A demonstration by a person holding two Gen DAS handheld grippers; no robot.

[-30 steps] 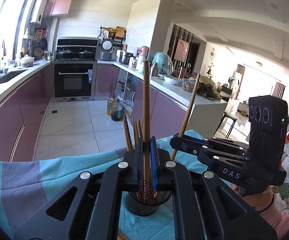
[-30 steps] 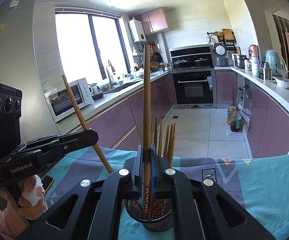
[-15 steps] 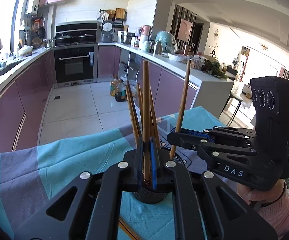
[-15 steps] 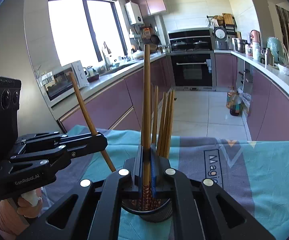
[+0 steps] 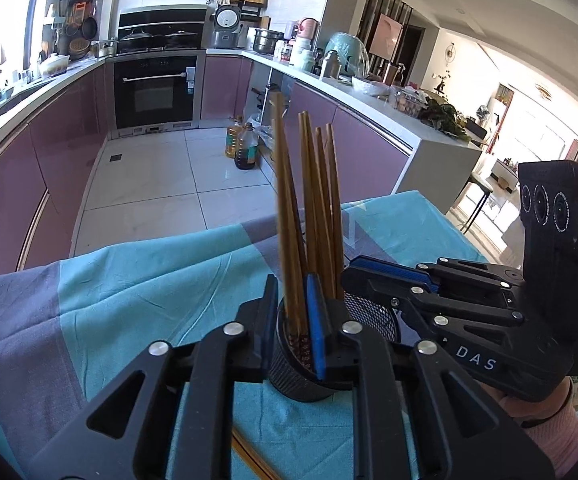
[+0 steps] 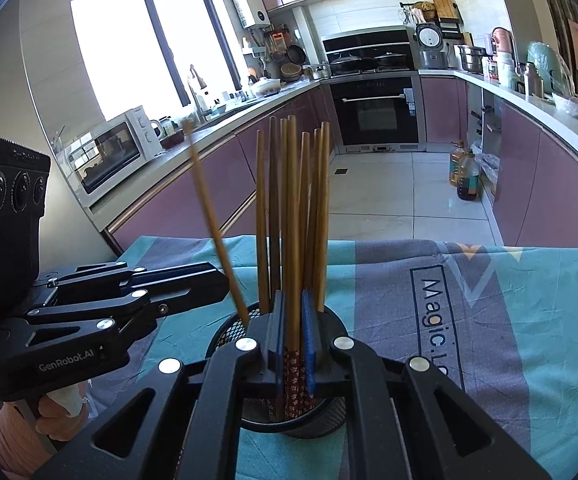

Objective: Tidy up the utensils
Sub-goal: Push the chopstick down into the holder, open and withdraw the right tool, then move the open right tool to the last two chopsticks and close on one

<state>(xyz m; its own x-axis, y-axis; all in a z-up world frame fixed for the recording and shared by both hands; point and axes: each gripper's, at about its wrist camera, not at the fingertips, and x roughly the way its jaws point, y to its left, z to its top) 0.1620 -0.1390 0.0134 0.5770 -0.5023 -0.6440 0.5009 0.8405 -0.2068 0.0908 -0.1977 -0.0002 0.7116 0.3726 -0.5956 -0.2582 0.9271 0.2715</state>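
Observation:
A black mesh cup (image 5: 289,376) (image 6: 329,420) stands on the blue-grey cloth and holds several wooden chopsticks (image 5: 321,208) (image 6: 313,208). My left gripper (image 5: 291,312) has its jaws slightly apart around one chopstick (image 5: 285,216) that now stands in the cup; in the right wrist view this chopstick (image 6: 215,224) is blurred and leans by the left gripper (image 6: 221,286). My right gripper (image 6: 292,332) has blue pads loosely around a chopstick (image 6: 293,216) in the cup. It also shows in the left wrist view (image 5: 353,276), just right of the cup.
The cloth (image 5: 109,292) (image 6: 509,320) covers the table, whose far edge drops to the tiled kitchen floor. Another chopstick (image 5: 249,460) lies on the cloth near the front edge. Purple cabinets and an oven stand beyond.
Both grippers have lowered toward the cup. The two held chopsticks have slid down into it, and both jaws have loosened.

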